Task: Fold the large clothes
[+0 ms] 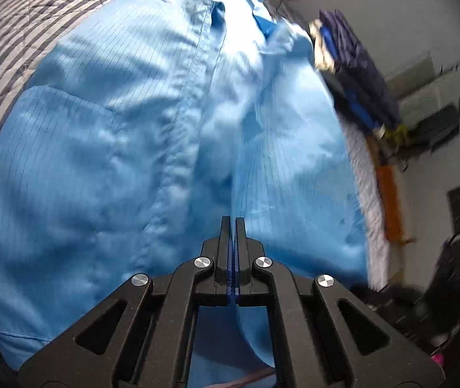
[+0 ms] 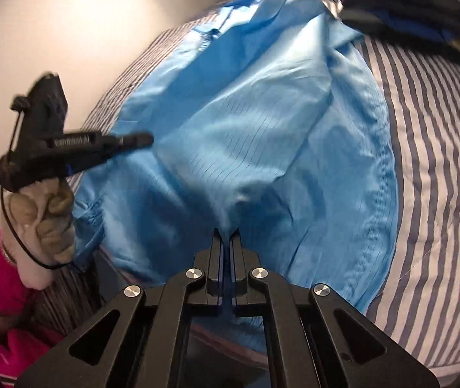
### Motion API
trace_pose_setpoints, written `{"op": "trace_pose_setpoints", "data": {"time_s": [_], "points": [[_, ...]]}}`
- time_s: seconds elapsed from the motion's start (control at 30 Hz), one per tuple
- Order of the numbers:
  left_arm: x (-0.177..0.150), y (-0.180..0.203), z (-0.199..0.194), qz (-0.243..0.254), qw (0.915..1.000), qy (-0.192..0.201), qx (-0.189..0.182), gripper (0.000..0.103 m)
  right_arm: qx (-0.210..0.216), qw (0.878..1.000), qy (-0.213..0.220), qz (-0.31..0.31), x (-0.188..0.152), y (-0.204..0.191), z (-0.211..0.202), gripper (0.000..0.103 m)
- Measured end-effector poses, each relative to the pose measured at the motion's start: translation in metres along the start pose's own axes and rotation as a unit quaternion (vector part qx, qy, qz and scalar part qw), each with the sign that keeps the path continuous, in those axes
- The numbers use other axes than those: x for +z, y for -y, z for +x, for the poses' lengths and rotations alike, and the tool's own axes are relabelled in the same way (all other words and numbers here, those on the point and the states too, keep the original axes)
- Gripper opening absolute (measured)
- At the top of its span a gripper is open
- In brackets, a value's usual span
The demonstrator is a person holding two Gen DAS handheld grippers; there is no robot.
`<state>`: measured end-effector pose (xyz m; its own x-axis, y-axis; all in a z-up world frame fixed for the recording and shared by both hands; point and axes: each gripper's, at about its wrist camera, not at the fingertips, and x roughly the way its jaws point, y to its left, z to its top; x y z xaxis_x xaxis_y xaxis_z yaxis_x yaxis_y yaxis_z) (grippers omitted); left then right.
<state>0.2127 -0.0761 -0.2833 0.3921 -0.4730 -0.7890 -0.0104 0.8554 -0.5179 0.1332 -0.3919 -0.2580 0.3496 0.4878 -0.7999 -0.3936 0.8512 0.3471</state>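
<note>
Grippers are both clamping the blue garment (image 1: 107, 148) lying spread on the striped bed (image 2: 440, 148) — left gripper (image 1: 233, 218) pinching a fold, right gripper (image 2: 226, 229) pinching bunched cloth. Folding is just starting — next move likely calls for lifting both edges together.

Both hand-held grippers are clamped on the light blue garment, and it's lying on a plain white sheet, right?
Not quite: the sheet is striped grey and white, not plain white, as the right wrist view shows. The rest holds: the left hand-held gripper and the right hand-held gripper are both shut on the light blue garment.
</note>
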Motion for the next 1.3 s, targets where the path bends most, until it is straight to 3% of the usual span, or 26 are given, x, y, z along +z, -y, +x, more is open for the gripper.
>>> {"op": "trace_pose_setpoints", "data": {"time_s": [0.17,0.33,0.43,0.57,0.63,0.7,0.87,1.0,1.1,1.13,1.2,1.3], "points": [[-0.007,0.014,0.008,0.037,0.9992,-0.008,0.015,0.000,-0.002,1.000,0.009,0.000,0.002,-0.008,-0.009,0.001],[-0.018,0.046,0.011,0.092,0.9952,-0.033,-0.008,0.000,-0.065,0.998,0.022,0.009,-0.003,0.002,-0.036,0.001],[-0.024,0.058,0.019,0.114,0.9925,-0.043,0.002,0.000,-0.042,0.997,0.032,0.056,-0.007,0.029,-0.050,0.001],[-0.030,0.058,0.018,0.124,0.9912,-0.046,0.005,0.000,-0.005,0.998,0.006,0.063,-0.012,0.029,-0.046,0.005],[-0.031,0.057,0.018,0.129,0.9905,-0.048,0.008,0.000,0.021,0.997,0.009,0.075,-0.017,0.036,-0.047,0.011],[-0.032,0.053,0.018,0.127,0.9904,-0.053,0.006,0.000,0.032,0.994,0.019,0.103,-0.018,0.050,-0.048,0.025],[-0.031,0.053,0.014,0.133,0.9899,-0.047,0.010,0.000,0.067,0.979,0.053,0.183,0.002,0.086,-0.038,0.025],[-0.026,0.048,0.011,0.130,0.9905,-0.039,0.023,0.000,0.076,0.977,0.051,0.192,0.033,0.091,-0.023,0.025],[-0.022,0.039,0.008,0.125,0.9911,-0.034,0.029,0.000,0.130,0.975,0.057,0.171,0.040,0.081,-0.034,0.025],[-0.021,0.036,0.007,0.122,0.9914,-0.034,0.032,0.000,0.115,0.982,0.059,0.141,0.043,0.071,-0.042,0.025],[-0.019,0.031,0.003,0.112,0.9928,-0.028,0.033,0.000,0.085,0.987,0.058,0.121,0.046,0.066,-0.045,0.041],[-0.024,0.029,-0.021,0.099,0.9950,-0.001,0.016,0.000,0.060,0.987,0.051,0.143,0.056,0.076,-0.031,0.044]]}}
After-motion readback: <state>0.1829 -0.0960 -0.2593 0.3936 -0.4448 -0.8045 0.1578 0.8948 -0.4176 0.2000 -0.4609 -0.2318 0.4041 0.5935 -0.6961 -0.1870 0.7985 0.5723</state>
